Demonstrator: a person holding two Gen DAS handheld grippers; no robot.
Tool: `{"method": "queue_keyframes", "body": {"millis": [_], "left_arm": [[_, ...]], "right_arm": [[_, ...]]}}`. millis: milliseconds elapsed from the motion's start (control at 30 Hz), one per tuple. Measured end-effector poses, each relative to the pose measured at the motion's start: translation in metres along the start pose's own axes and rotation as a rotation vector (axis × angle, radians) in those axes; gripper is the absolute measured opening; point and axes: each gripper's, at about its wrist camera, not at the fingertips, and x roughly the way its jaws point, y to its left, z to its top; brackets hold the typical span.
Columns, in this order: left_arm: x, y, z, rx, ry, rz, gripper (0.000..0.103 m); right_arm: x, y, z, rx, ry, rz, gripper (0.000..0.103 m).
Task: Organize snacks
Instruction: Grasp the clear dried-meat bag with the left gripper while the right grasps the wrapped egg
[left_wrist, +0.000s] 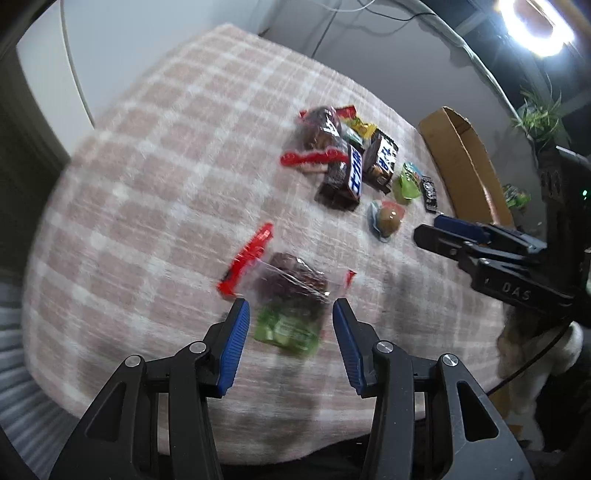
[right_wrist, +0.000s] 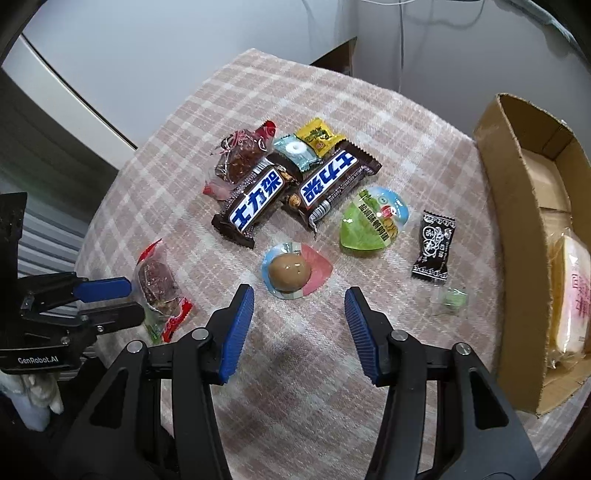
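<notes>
The checked cloth is bare in front of the right gripper, so it can go down there freely, but just beyond its tips lies the packed egg and farther the two chocolate bars close together with small sweets around. On its right side the tall wall of the cardboard box blocks the way, with the black sweet and a small clear wrapper before it. On the left the other gripper stands over the red-edged packet, while the far left cloth is wide open
</notes>
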Motion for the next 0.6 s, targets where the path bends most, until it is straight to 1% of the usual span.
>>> {"method": "queue_keyframes", "body": {"millis": [133, 233, 333, 433, 533, 567, 600], "left_arm": [[0.010, -0.001, 0.006, -0.027, -0.001, -0.012, 0.046], [0.015, -0.006, 0.011, -0.023, -0.010, -0.009, 0.049], [0.020, -0.013, 0.014, -0.004, -0.012, 0.007, 0.049], [0.022, -0.019, 0.014, 0.010, -0.016, 0.004, 0.049], [0.024, -0.021, 0.015, 0.000, -0.016, 0.006, 0.050], [0.026, -0.020, 0.016, -0.009, -0.010, 0.008, 0.050], [0.029, -0.020, 0.017, -0.019, -0.007, 0.008, 0.050]], "right_arm": [[0.005, -0.003, 0.001, 0.021, 0.008, 0.005, 0.053], [0.009, -0.006, 0.002, 0.042, 0.011, 0.011, 0.046], [0.011, -0.006, 0.004, 0.052, 0.008, 0.013, 0.046], [0.012, -0.004, 0.005, 0.053, 0.001, 0.017, 0.046], [0.018, 0.000, 0.010, 0.052, 0.009, 0.019, 0.045], [0.020, 0.001, 0.011, 0.033, 0.012, 0.001, 0.044], [0.022, 0.003, 0.012, 0.032, 0.015, 0.005, 0.042]]}}
